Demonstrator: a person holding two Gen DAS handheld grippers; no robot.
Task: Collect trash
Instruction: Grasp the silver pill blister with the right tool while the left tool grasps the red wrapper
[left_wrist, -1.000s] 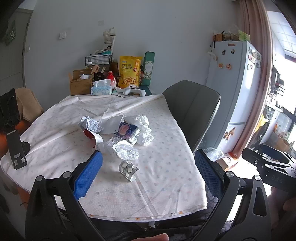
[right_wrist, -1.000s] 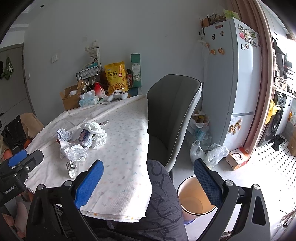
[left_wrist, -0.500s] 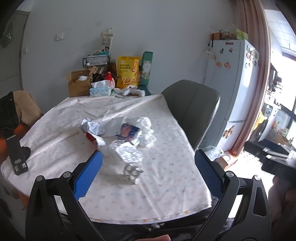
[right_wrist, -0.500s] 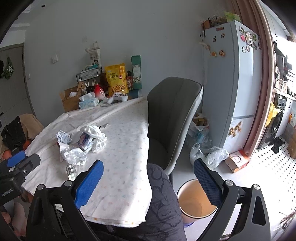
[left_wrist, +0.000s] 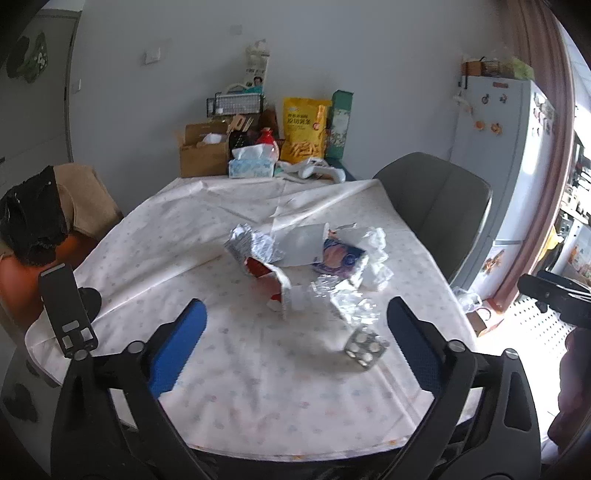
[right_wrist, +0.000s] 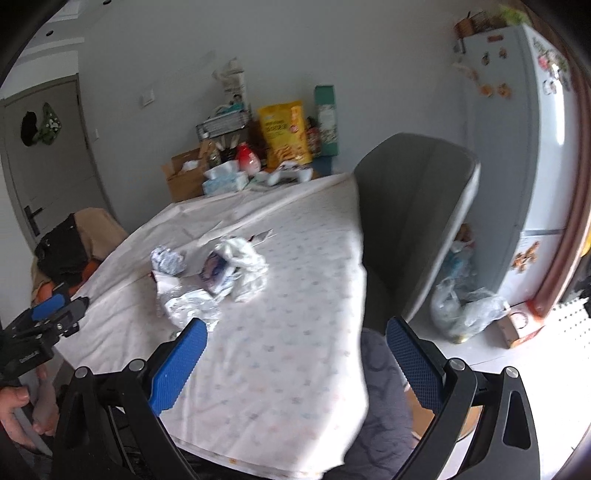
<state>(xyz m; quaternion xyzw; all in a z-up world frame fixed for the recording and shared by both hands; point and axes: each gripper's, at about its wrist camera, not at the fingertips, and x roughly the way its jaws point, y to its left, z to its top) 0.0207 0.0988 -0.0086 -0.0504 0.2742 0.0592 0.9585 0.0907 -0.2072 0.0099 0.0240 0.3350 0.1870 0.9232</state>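
Note:
A pile of trash (left_wrist: 306, 258) lies mid-table: crumpled foil wrappers, a white paper sheet, a purple packet (left_wrist: 338, 256), white tissue (left_wrist: 376, 258) and a red-and-white wrapper (left_wrist: 266, 273). A silver pill blister (left_wrist: 365, 347) lies apart, nearest the front edge. My left gripper (left_wrist: 295, 343) is open and empty, hovering over the front of the table short of the pile. My right gripper (right_wrist: 293, 363) is open and empty, over the table's right front part; the pile (right_wrist: 214, 273) is ahead to its left.
A grey chair (right_wrist: 410, 236) stands at the table's right side. A tub (right_wrist: 443, 424) sits on the floor, mostly hidden by my leg. Boxes, tissue box (left_wrist: 251, 166) and a yellow snack bag (left_wrist: 304, 129) line the far edge. A black phone stand (left_wrist: 68, 310) is at the left edge.
Both grippers moved in toward the table. The left view swung left, so the pile and blister now sit further right. The right view swung over the table, hiding most of the tub.

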